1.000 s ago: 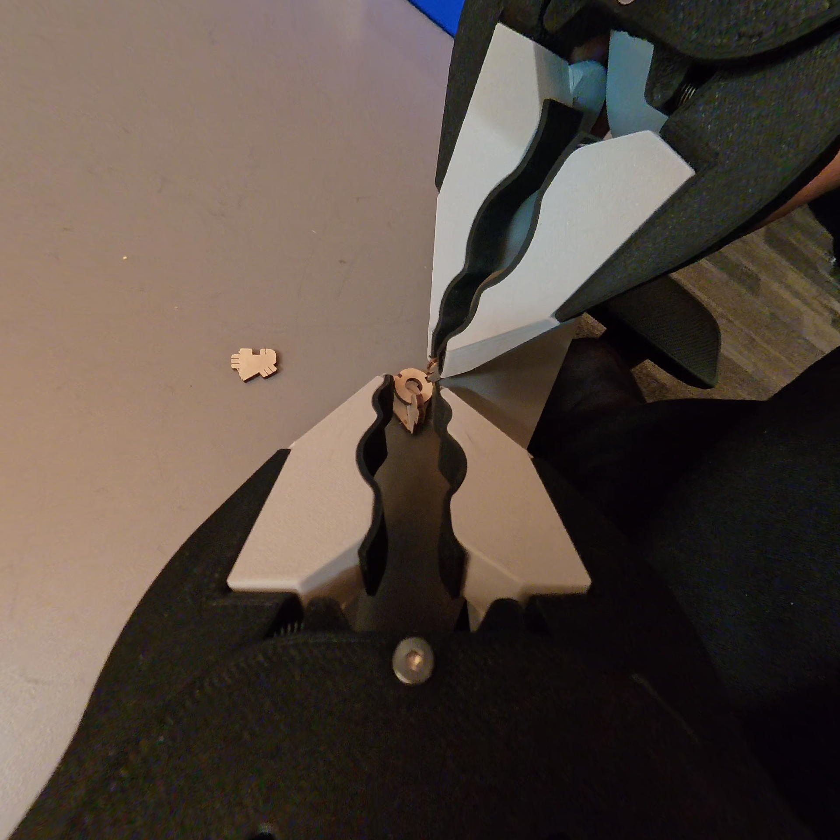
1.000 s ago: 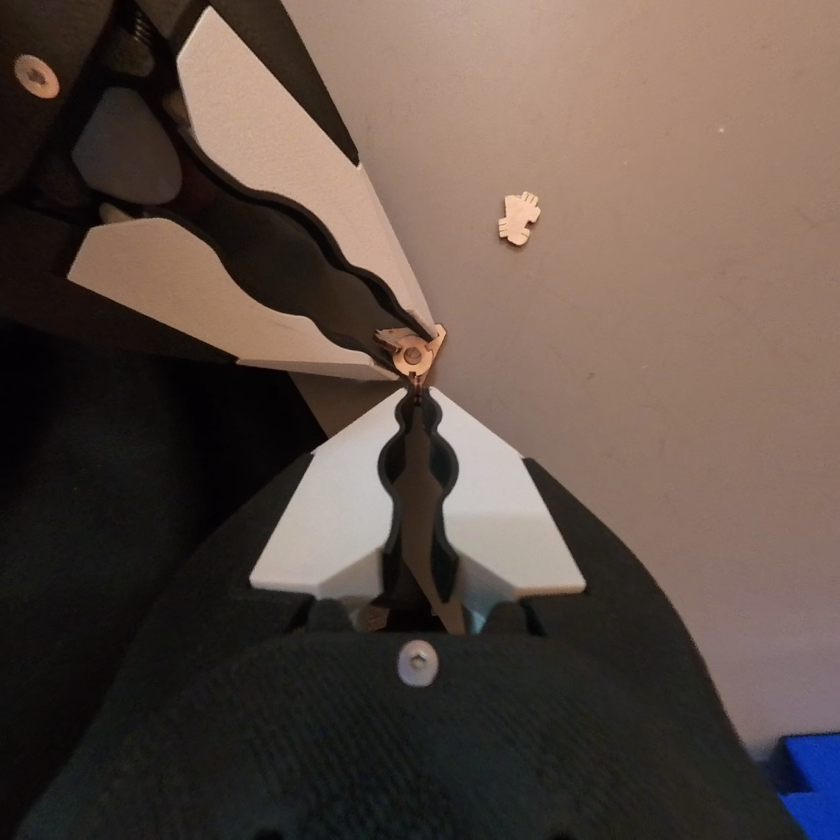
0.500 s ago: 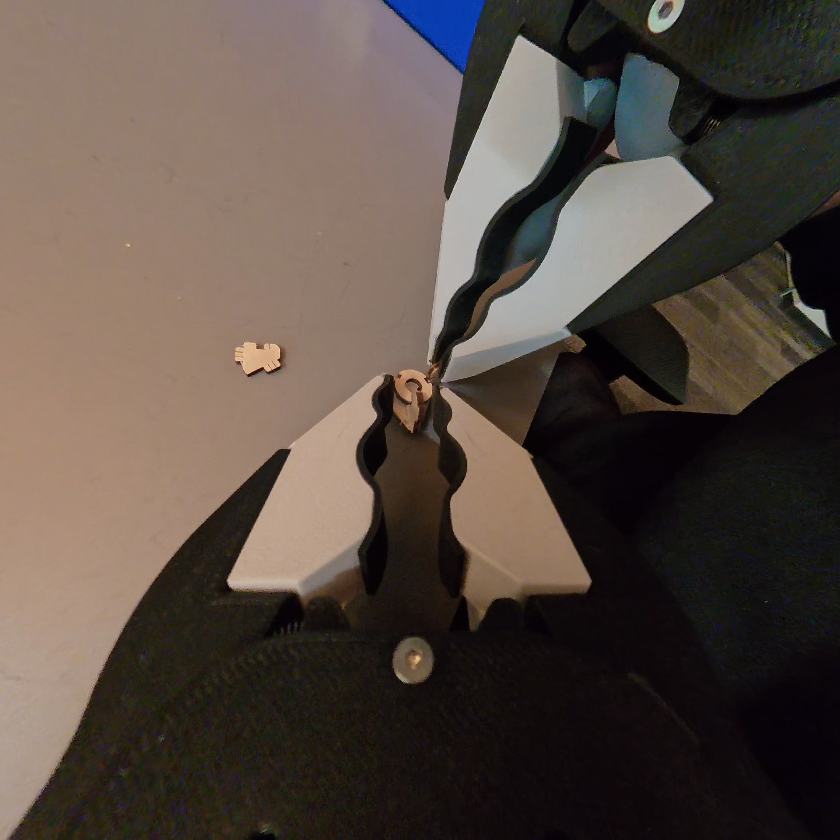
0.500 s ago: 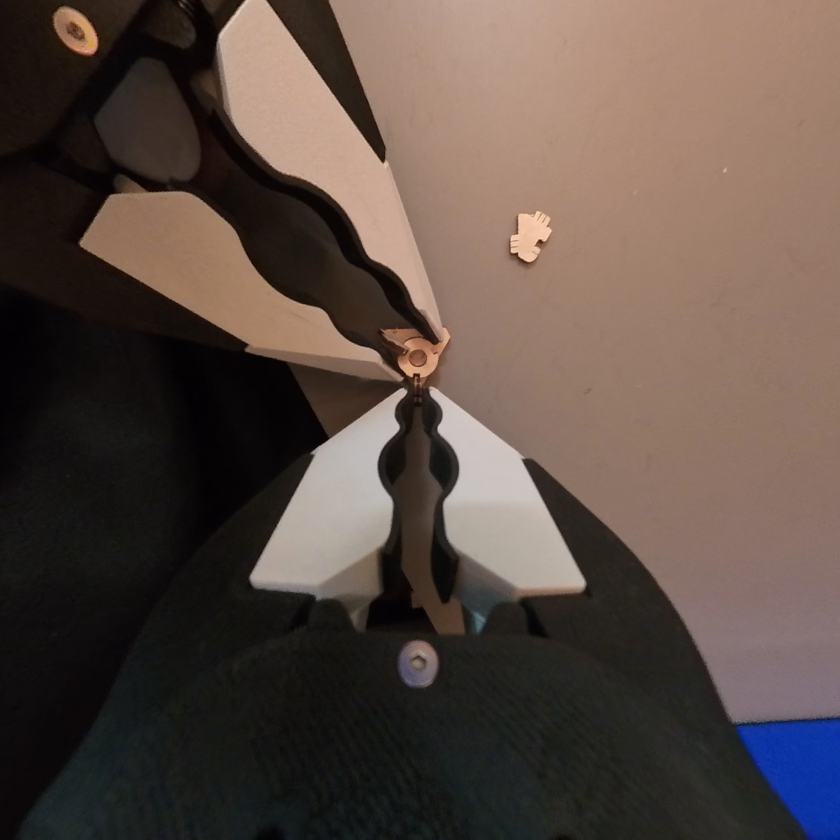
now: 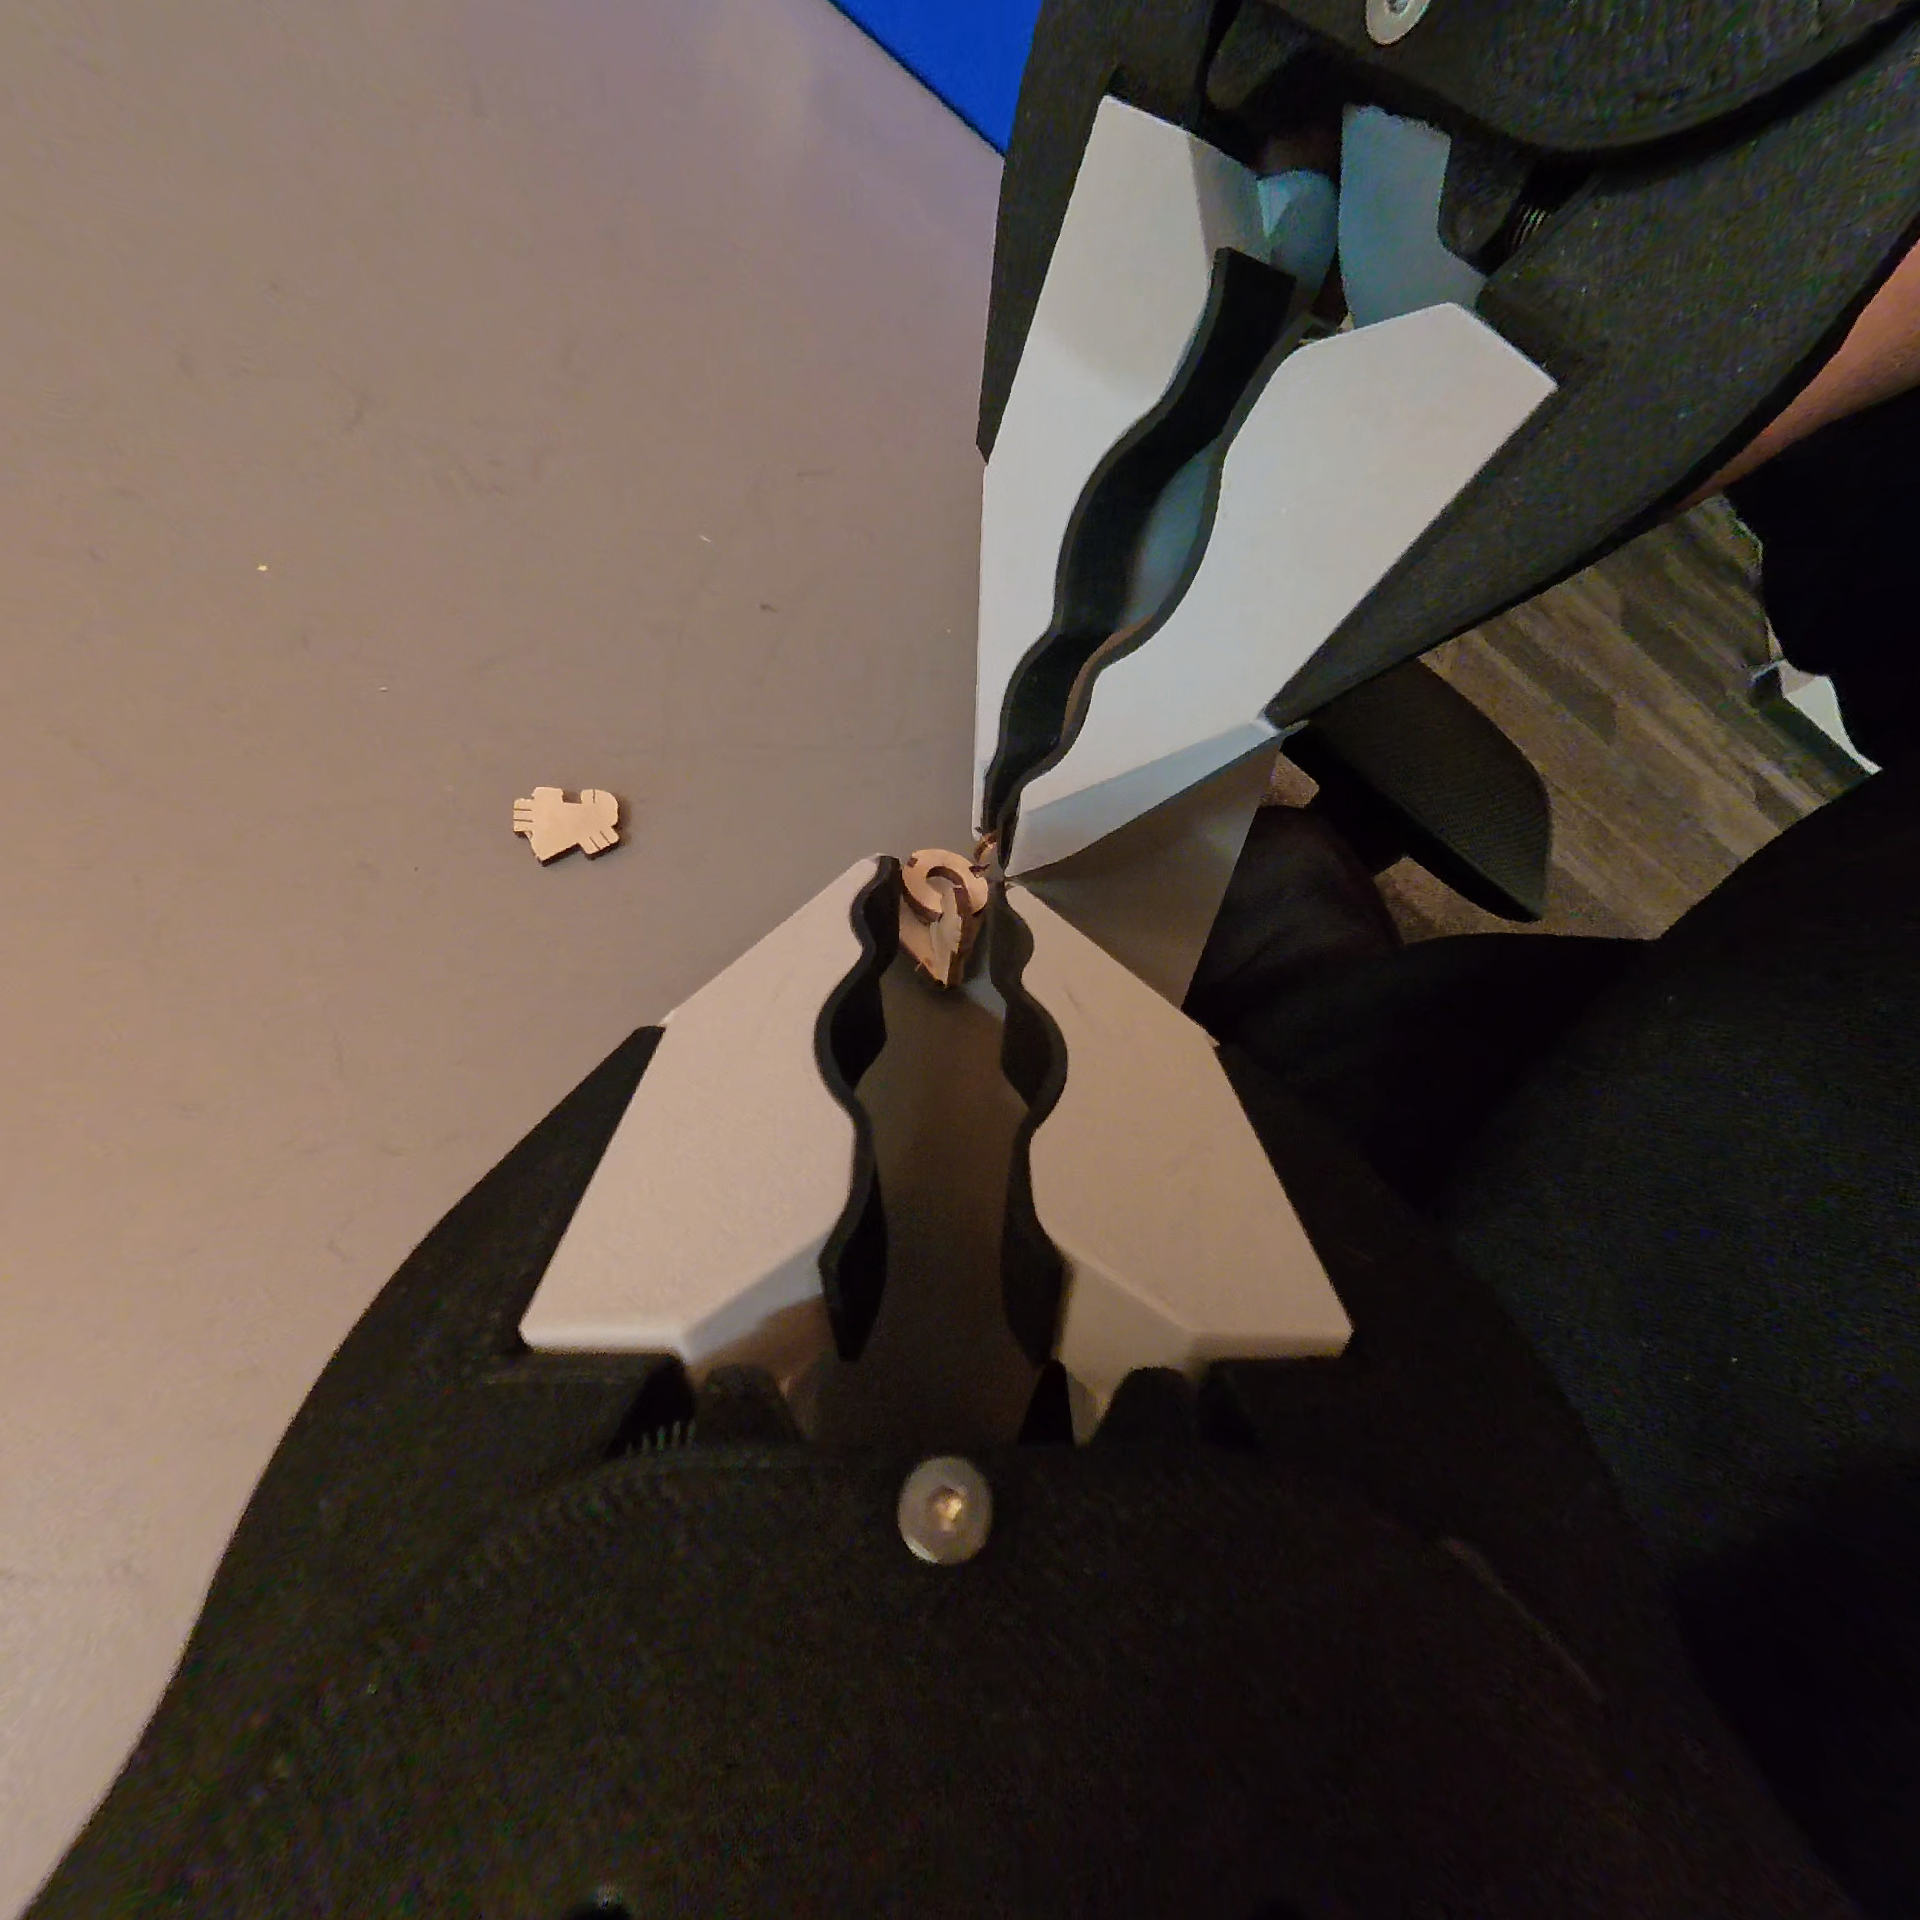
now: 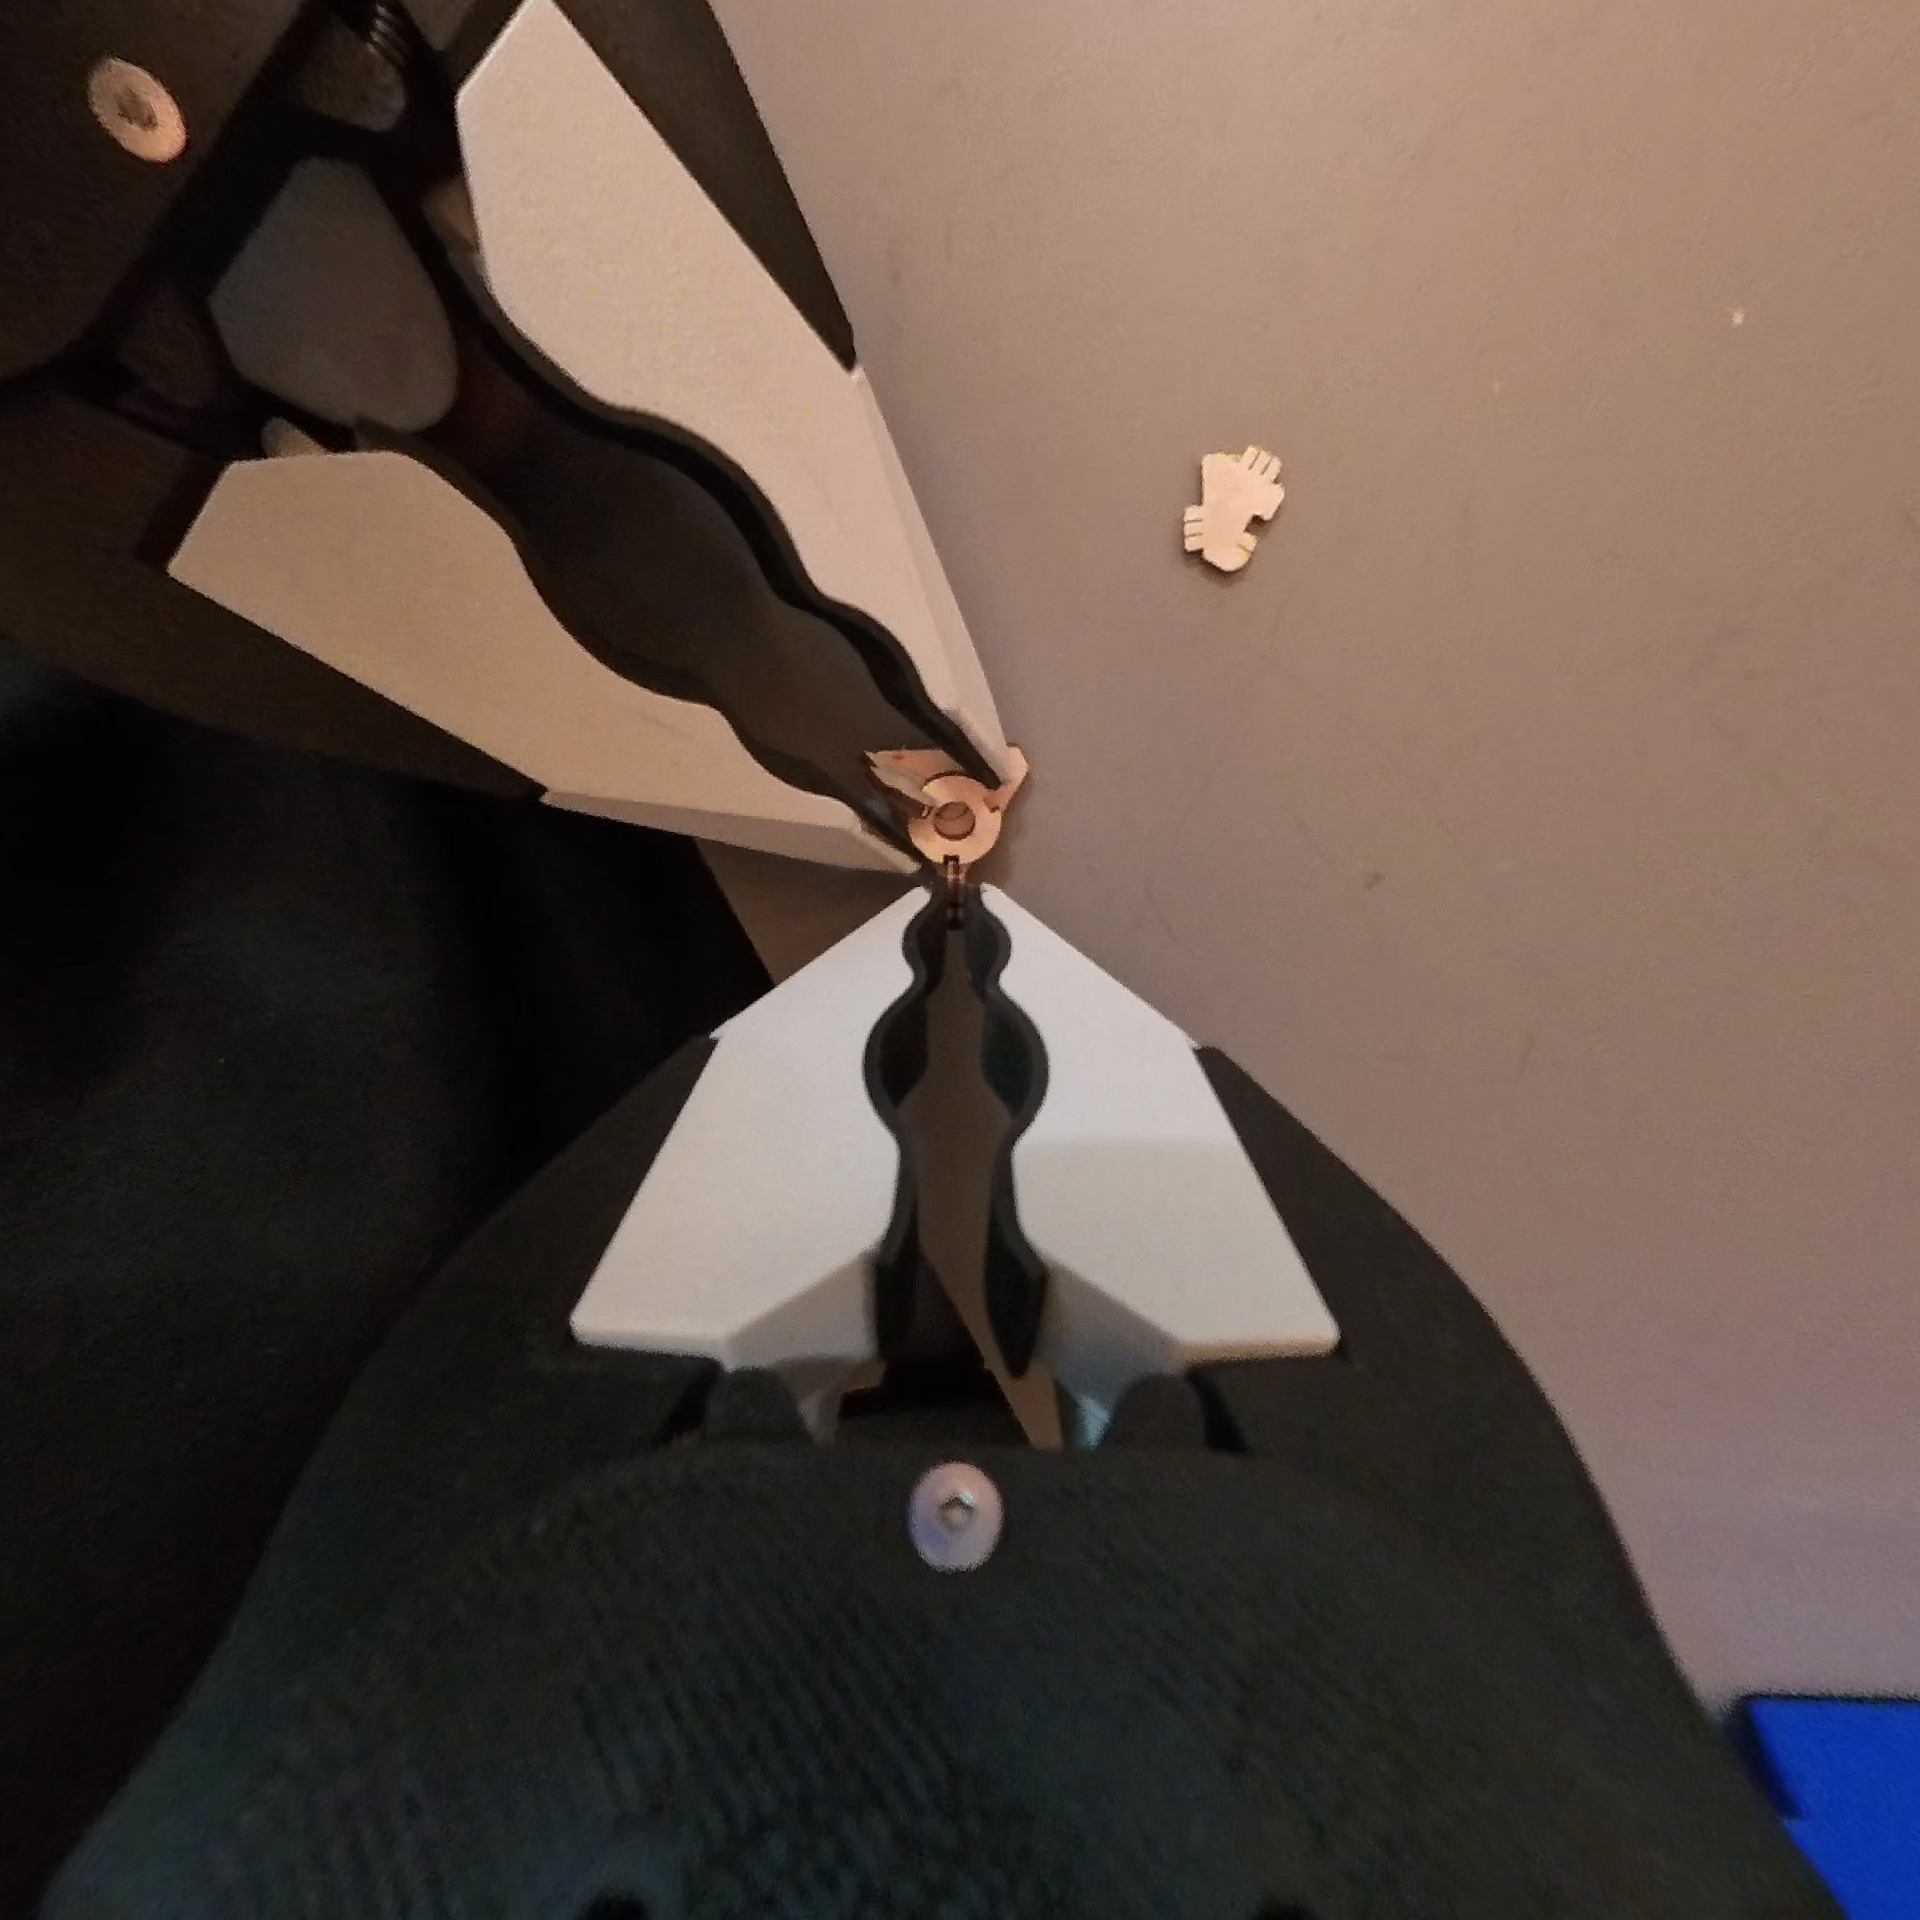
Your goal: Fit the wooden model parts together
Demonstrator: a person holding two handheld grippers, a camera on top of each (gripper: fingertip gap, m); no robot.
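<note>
1. My left gripper (image 5: 940, 883) has its fingers clamped on a small wooden assembly (image 5: 940, 914), a ring-shaped disc on top of a pointed body. It is pinched at the very tips and held up off the grey bench (image 5: 416, 416), which I judge leaves the ring's slotted rim free on all sides.
2. My right gripper (image 6: 954, 896) has its fingers pressed tight on a thin wooden sliver (image 6: 953, 878), held edge-on. Its free end touches the ring's rim, apparently lined up with a notch.
3. A loose flat wooden piece (image 5: 569, 823) lies on the bench, well apart from the assembly, on its far side from my dark-clothed lap.
4. The left wrist view shows the assembly's pointed body hanging between my fingers; the sliver is nearly hidden there.
5. The right wrist view shows the ring face-on, with its centre hole, and the sliver plainly.
6. A blue object (image 6: 1818, 1382) sits at the bench edge, far from the assembly.
</note>
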